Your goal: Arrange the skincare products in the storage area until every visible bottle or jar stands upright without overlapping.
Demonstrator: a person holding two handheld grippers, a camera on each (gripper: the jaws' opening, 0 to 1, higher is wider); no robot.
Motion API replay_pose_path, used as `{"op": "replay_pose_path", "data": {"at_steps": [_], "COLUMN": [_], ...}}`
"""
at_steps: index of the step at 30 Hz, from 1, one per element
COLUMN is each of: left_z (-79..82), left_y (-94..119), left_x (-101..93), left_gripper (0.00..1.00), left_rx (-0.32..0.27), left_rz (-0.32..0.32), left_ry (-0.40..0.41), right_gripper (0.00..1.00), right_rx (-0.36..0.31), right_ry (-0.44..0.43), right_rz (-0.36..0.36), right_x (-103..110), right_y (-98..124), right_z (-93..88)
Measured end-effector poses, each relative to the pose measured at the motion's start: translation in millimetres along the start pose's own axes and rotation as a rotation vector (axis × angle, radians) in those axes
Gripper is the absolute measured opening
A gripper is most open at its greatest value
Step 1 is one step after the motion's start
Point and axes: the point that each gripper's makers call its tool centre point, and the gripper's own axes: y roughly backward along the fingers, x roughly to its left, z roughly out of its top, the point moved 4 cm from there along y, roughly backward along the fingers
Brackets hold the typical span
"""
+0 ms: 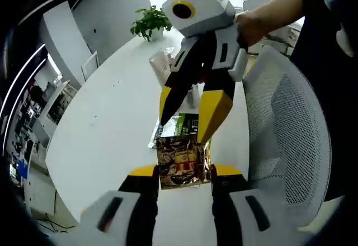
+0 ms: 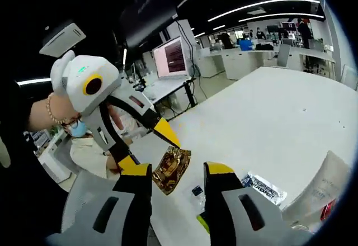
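between the 2 yellow-tipped jaws of the left tongs point(image 1: 184, 170), right at the bottom of the left gripper view, sits a gold foil sachet point(image 1: 179, 165); both jaws press against its sides, so these tongs are clenched on it. the right tongs point(image 1: 190, 117) come down from above in that same view, held by a hand point(image 1: 254, 25), their 2 yellow tips spread apart just over the top edge of the sachet and not closed on anything. past the sachet, beyond the tips of the right tongs, a green and black packet point(image 1: 187, 124) lies flat on the white table point(image 1: 106, 128), and farther on stands a pale box point(image 1: 161, 67) and then a potted plant point(image 1: 150, 22). a white mesh chair point(image 1: 285, 134) is to the right of the left tongs.

in the right gripper view, the right tongs point(image 2: 178, 173) show their own jaws set apart with the gold foil sachet point(image 2: 171, 169) in the gap between them, touching neither as far as i can tell. the left tongs point(image 2: 148, 148) reach in from the left and hold the sachet by its far side. right of the right tongs a white printed sachet point(image 2: 264, 188) lies on the table point(image 2: 279, 117), with a pale tube point(image 2: 324, 193) just beyond it.
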Motion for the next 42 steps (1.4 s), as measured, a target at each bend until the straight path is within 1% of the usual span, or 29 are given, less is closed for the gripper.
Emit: {"op": "replay_pose_path", "data": {"at_steps": [1,4,6,7,10,14,17,19,20,21,22,23,24,25,26,27,29,30,32,36,37,38,39,40,41,42], "left_z": [-0.6,3.5,6.7,7.7,10.7,13.4,16.8,18.3,18.5,18.2,18.2,18.1,17.8,18.5,16.5,14.8,11.6,9.6,9.2,6.2,5.3,6.1,8.2,9.2,10.8,9.5], "left_y": [0,0,-1,-1,-1,-1,-1,-1,-1,-1,-1,-2,-3,-5,-5,-5,-4,-3,-2,1,2,3,5,7,9,10], "left_x": [-0.4,-6.9,-9.5,-10.4,-13.2,-13.6,-13.3,-14.0,-14.2,-13.1,-12.6,-11.1,-10.8,-12.9,-11.1,-11.3,-10.6,-10.4,-10.5,-10.9,-11.1,-11.4,-11.0,-9.3,-7.1,-5.9], "left_gripper": [0.37,0.37,0.37,0.37,0.37,0.37,0.37,0.37,0.33,0.27,0.22,0.25,0.33,0.44,0.49,0.49,0.44,0.45,0.48,0.48,0.50,0.52,0.55,0.58,0.60,0.61], "left_rx": [0.000,-0.008,-0.013,-0.013,-0.007,-0.012,-0.021,-0.024,-0.023,-0.021,-0.028,-0.038,-0.059,-0.087,-0.085,-0.080,-0.075,-0.075,-0.097,-0.123,-0.134,-0.167,-0.214,-0.257,-0.315,-0.333], "left_rz": [0.000,-0.008,-0.008,-0.008,-0.009,-0.015,-0.014,-0.019,-0.019,-0.012,-0.010,-0.001,0.004,-0.015,-0.006,-0.005,0.011,0.014,0.023,0.046,0.053,0.060,0.068,0.074,0.092,0.097], "left_ry": [-0.010,-0.019,-0.022,-0.023,-0.042,-0.047,-0.046,-0.046,-0.046,-0.046,-0.035,-0.011,0.048,0.068,0.066,0.063,0.075,0.091,0.133,0.192,0.224,0.278,0.337,0.380,0.447,0.477], "right_gripper": [0.31,0.30,0.29,0.29,0.23,0.17,0.13,0.08,0.03,0.02,0.01,0.01,0.01,0.01,0.01,0.01,0.01,0.01,0.01,0.01,0.01,0.01,0.01,0.01,0.01,0.01], "right_rx": [-0.003,0.006,0.007,0.009,0.011,0.010,-0.014,-0.038,-0.051,-0.063,-0.076,-0.077,-0.083,-0.093,-0.099,-0.102,-0.114,-0.117,-0.127,-0.152,-0.164,-0.182,-0.200,-0.233,-0.245,-0.270], "right_ry": [-0.001,-0.070,-0.076,-0.078,-0.127,-0.153,-0.208,-0.247,-0.258,-0.263,-0.270,-0.287,-0.298,-0.295,-0.300,-0.315,-0.323,-0.332,-0.340,-0.351,-0.355,-0.364,-0.373,-0.381,-0.390,-0.401], "right_rz": [0.005,0.040,0.040,0.041,0.056,0.054,0.060,0.071,0.078,0.084,0.074,0.081,0.074,0.057,0.056,0.060,0.047,0.047,0.038,0.037,0.036,0.036,0.036,0.035,0.036,0.034], "right_x": [1,4,0,3,3,7,8,9,10,10,8,8,7,5,4,3,1,0,1,4,5,7,8,10,10,10], "right_y": [0,0,-2,-1,0,1,-1,-1,-1,1,1,3,4,5,6,6,8,9,11,13,13,15,16,18,19,20], "right_z": [-0.2,-5.3,-7.8,-8.1,-12.9,-19.2,-22.7,-22.3,-20.9,-20.9,-20.5,-21.1,-22.2,-22.8,-23.3,-25.0,-25.6,-25.5,-23.8,-21.5,-19.9,-17.7,-15.4,-11.5,-10.1,-7.1]}}
